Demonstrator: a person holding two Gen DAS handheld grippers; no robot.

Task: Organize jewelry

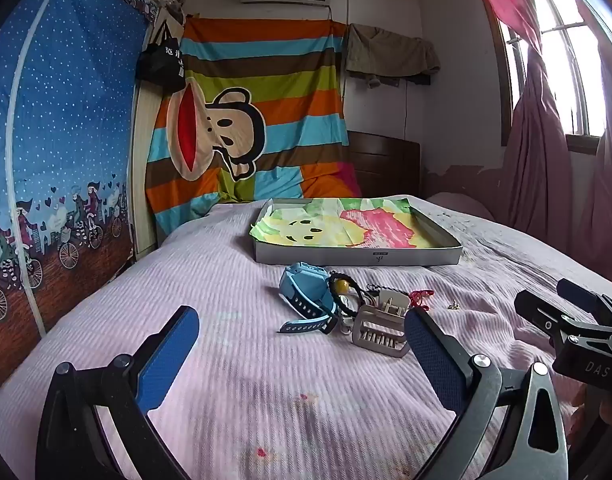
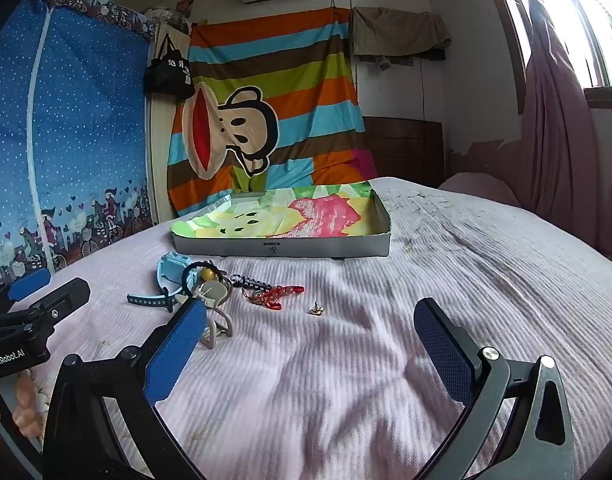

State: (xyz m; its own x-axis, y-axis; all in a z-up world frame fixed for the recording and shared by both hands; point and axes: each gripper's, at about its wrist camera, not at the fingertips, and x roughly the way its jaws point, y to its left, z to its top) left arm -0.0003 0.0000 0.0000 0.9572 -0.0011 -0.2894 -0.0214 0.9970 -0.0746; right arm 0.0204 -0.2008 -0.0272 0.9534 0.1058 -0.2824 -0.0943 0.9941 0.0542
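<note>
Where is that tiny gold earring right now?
The tiny gold earring lies alone on the pink ribbed bedspread, just right of the red beaded charm and in front of the shallow grey box.

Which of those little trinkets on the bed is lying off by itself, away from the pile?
The tiny gold earring. It sits alone on the pink bedspread, right of the red charm, while the blue watch and others lie clustered together.

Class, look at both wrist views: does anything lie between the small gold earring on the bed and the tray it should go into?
Nothing visible does. The gold earring lies alone on the pink bedspread, apart from the red charm, and only bare cloth runs from it to the tray. The open right gripper also has a free approach.
</note>
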